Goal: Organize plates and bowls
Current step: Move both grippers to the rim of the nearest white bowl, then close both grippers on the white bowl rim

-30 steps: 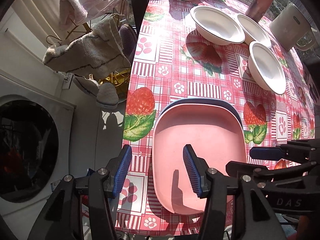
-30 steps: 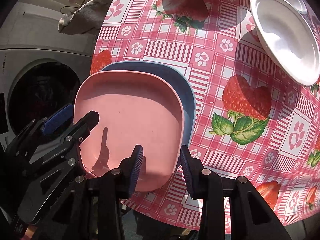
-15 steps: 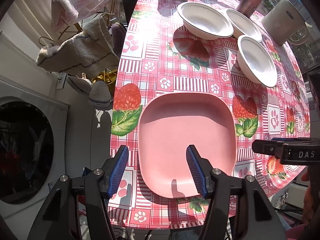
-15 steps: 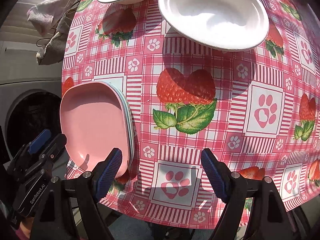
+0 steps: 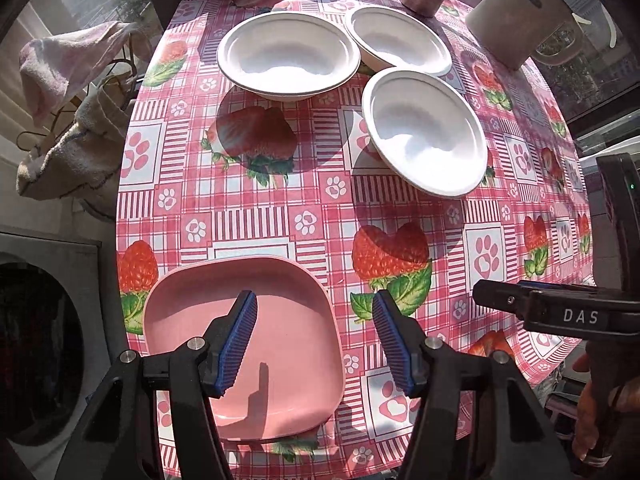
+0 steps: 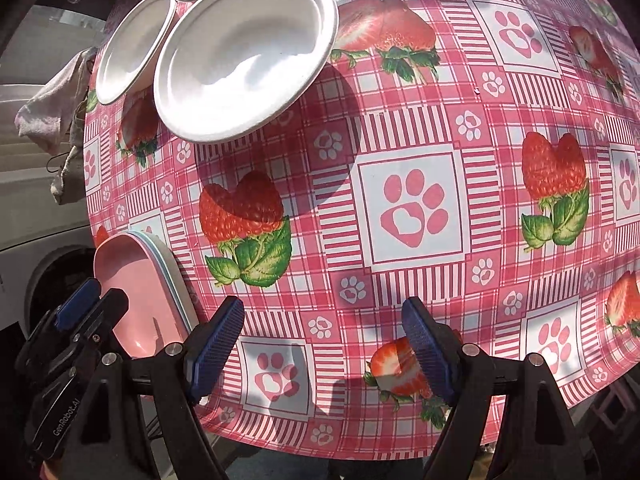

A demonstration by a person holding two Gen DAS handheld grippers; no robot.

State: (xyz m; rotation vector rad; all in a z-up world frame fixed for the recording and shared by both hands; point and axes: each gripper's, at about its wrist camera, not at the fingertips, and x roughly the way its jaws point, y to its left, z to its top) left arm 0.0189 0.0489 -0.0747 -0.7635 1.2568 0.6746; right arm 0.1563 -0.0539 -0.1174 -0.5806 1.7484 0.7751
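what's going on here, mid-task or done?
Mid-task. A person holds two tongs above a round table in a strawberry-print cloth. The plates are stacked, a square pink plate on top, at the table's edge. Three white paper bowls sit separate, unstacked. The left tongs and right tongs both hang open, holding nothing; the right set's jaws have just been opening.

open bench fills the middle and right of the right wrist frame; three white bowls crowd the upper part of the left wrist frame, pink plate stack lower left
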